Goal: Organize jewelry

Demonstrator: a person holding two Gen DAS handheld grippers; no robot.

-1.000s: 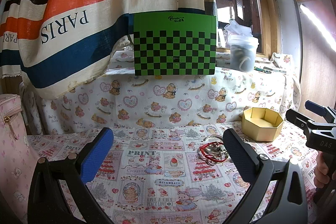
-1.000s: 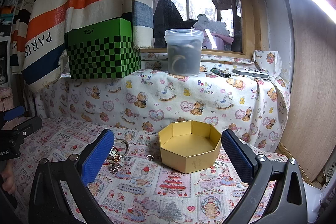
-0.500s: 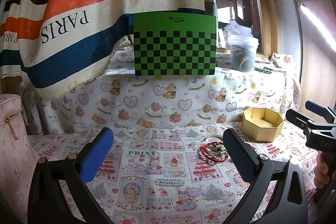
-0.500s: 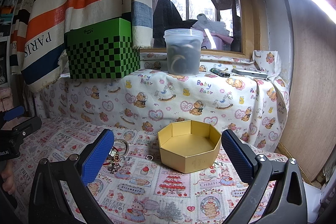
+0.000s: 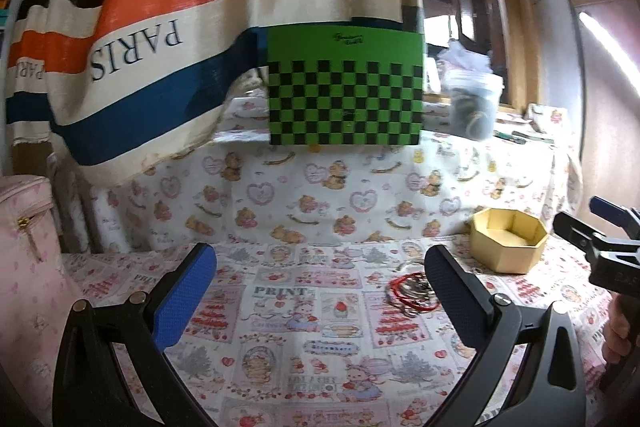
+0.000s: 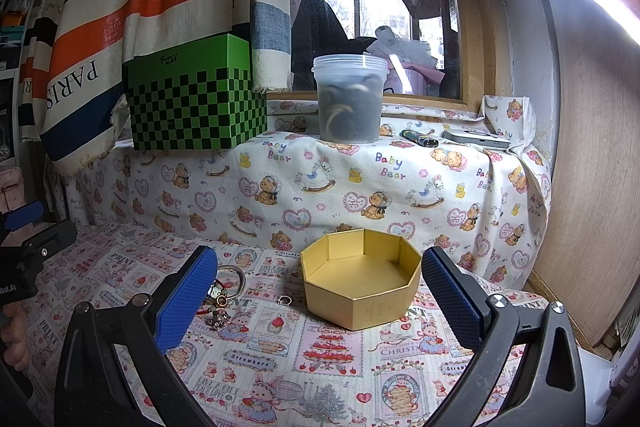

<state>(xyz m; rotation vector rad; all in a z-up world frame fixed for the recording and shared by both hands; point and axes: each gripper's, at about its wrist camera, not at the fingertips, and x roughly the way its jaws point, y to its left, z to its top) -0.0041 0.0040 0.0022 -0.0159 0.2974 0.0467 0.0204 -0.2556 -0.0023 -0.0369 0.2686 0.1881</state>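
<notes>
A small heap of jewelry, red cord bracelets and metal rings, lies on the printed cloth just left of my left gripper's right finger. The same jewelry heap shows beside my right gripper's left finger, with a single small ring lying apart from it. An open gold octagonal box stands empty between the right gripper's fingers, further back; the gold box also shows at the right of the left wrist view. My left gripper and right gripper both hover open above the cloth, holding nothing.
A green checkered box and a lidded plastic tub stand on the raised ledge behind. A pink bag sits at the left. A striped curtain hangs over the ledge. A wooden panel closes the right side.
The left wrist view has shifted slightly to the left and is blurred by motion; the jewelry and box now sit a little further right in it. The right gripper has stayed still.
</notes>
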